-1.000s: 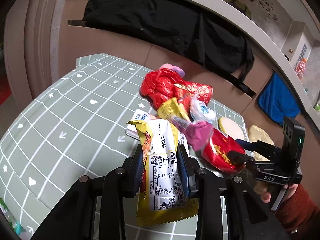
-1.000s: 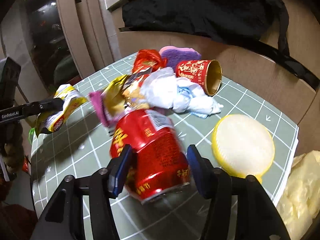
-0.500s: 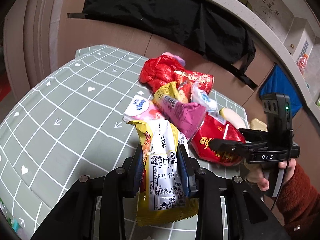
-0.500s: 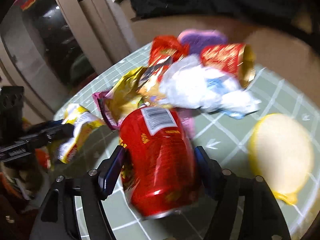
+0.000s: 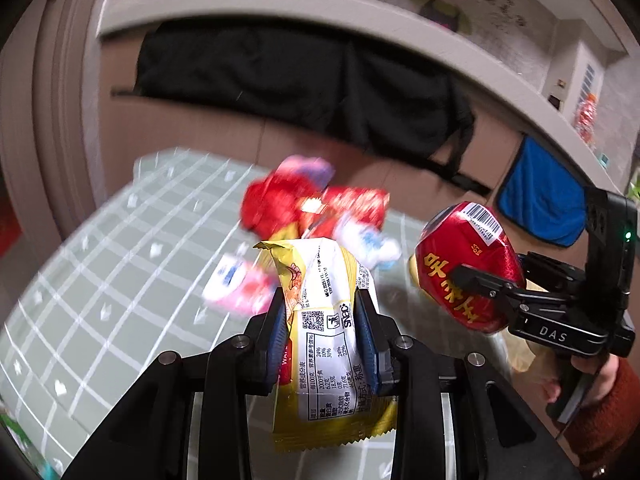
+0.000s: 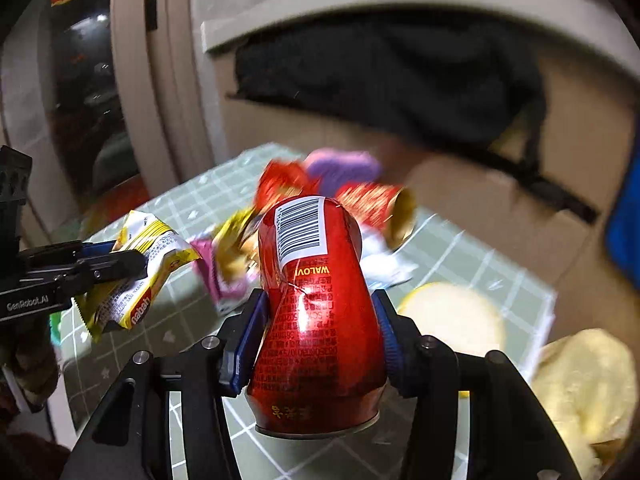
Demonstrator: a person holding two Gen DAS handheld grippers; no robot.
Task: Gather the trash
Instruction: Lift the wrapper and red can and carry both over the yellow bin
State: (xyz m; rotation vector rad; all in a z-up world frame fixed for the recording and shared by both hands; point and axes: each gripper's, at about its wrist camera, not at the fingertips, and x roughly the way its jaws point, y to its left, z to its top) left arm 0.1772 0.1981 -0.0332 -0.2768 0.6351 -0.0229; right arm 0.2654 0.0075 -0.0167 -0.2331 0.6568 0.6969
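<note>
Yellow wrapper, left wrist view: a yellow snack wrapper (image 5: 326, 344) is pinched upright between the narrow-set blue pads of the left gripper (image 5: 322, 336), clear of the green grid tablecloth (image 5: 100, 280).
Pile, left wrist view: blurred trash pile (image 5: 316, 208) lies beyond, on the cloth.
Can, left wrist view: to the right, a dented red can (image 5: 466, 264) is carried by the right gripper (image 5: 476, 284) in a person's hand (image 5: 580, 376).
Right wrist view, grip: the jaws have just been closing and now squeeze the can at its crumpled waist, lifted off the cloth.
Advice: keep both grips firm and steady; the can's slick, tapered sides look likely to slip.
Bin: none in view.
</note>
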